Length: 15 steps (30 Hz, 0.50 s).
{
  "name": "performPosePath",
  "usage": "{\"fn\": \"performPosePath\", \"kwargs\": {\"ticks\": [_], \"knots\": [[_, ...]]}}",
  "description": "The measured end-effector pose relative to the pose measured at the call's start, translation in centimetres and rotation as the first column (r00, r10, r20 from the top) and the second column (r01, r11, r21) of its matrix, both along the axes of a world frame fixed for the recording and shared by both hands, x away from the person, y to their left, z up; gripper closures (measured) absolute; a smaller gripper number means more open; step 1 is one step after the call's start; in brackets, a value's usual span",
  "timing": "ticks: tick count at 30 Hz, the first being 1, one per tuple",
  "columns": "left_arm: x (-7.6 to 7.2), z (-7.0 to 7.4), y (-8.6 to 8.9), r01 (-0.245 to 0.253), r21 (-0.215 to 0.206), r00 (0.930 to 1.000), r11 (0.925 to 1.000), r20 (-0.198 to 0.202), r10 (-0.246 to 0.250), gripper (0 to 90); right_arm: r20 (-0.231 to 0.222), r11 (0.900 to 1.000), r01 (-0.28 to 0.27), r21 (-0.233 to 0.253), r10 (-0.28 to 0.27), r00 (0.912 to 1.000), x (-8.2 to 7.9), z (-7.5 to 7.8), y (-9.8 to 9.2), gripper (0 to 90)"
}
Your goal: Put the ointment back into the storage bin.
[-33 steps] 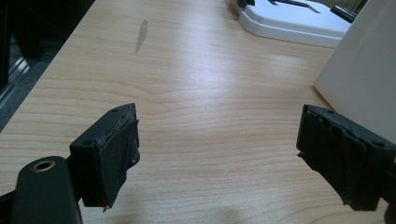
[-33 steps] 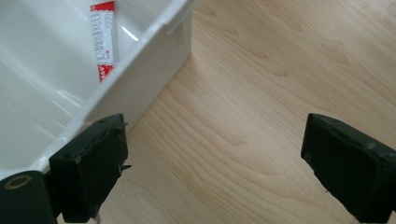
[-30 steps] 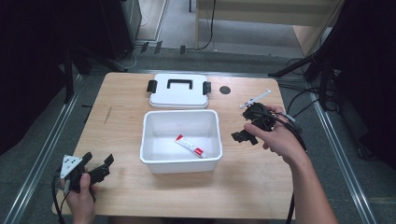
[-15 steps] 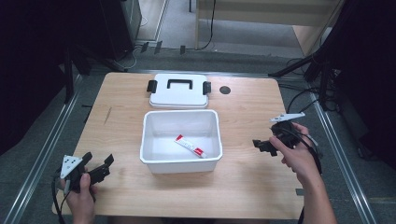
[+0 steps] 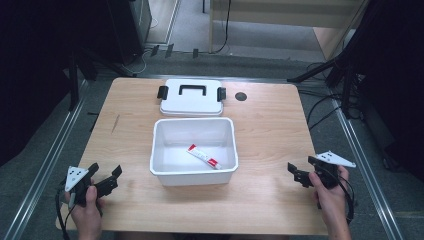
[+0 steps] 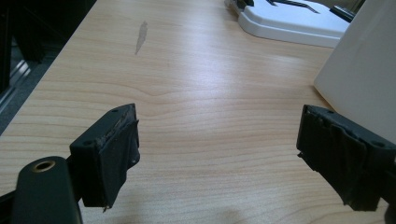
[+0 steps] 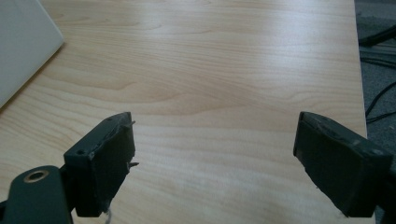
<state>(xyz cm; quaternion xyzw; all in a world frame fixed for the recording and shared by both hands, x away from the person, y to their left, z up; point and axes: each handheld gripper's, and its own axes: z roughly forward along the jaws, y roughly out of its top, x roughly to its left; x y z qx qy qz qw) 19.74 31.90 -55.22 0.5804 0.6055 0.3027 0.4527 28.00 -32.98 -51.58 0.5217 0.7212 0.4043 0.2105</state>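
A white open bin (image 5: 194,172) stands mid-table, and a white tube with a red end (image 5: 204,157) lies flat on its floor. Behind it rests the bin's white lid (image 5: 191,97) with a black handle and clips. My left gripper (image 5: 104,175) sits at the front left corner of the table, open and empty, well left of the bin. In the left gripper view the bin wall (image 6: 362,77) rises at the right and the lid (image 6: 292,21) lies far off. My right gripper (image 5: 302,170) is open and empty near the front right edge.
The wooden table (image 5: 270,125) has a small black round hole (image 5: 241,96) at the back right. A grey scuff (image 6: 141,36) marks the wood at the left. Cables and stand legs lie on the floor to the right of the table.
My right gripper has drawn back from beside the bin toward the front right edge of the table. The left gripper has stayed where it was.
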Motion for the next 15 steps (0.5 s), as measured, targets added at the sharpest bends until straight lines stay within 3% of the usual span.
{"fn": "performPosePath", "kwargs": {"ticks": [7,15], "knots": [[-0.1,0.0,0.0,0.009,-0.004,0.9999,1.0000,0.005,-0.009,13.6,0.062,0.999,0.024,0.027,-0.026,0.9977,-2.8,-2.1,-1.6,12.7],[0.1,0.0,0.3,0.003,-0.033,1.0000,0.9995,0.008,-0.002,13.6,0.102,0.995,0.062,0.076,-0.070,0.9924,-4.6,-2.5,-3.6,12.7]]}}
